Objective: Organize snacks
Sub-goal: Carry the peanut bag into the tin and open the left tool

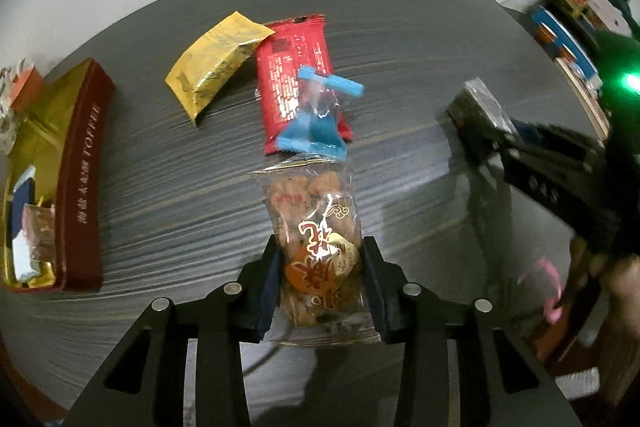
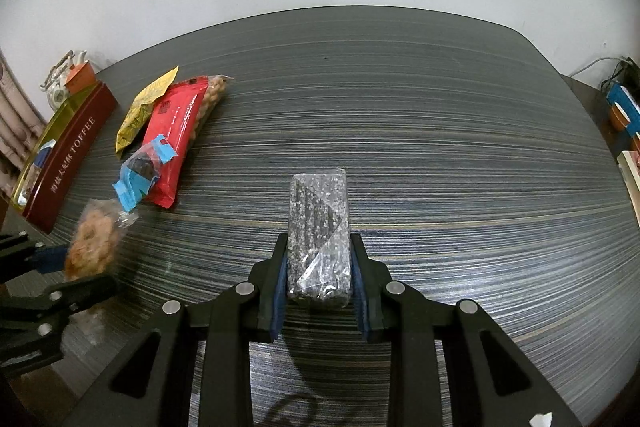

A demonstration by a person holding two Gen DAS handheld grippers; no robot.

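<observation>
My left gripper is shut on a clear bag of brown nut snacks and holds it above the dark striped table. My right gripper is shut on a black sesame bar in clear wrap, just above the table. That bar also shows at the right of the left wrist view. On the table lie a red packet, a gold packet and a clear candy with blue ends. A dark red toffee tin stands at the left.
The tin holds a few small wrapped sweets. A teapot stands behind it. A peanut bag lies behind the red packet. Books are stacked off the table's right edge.
</observation>
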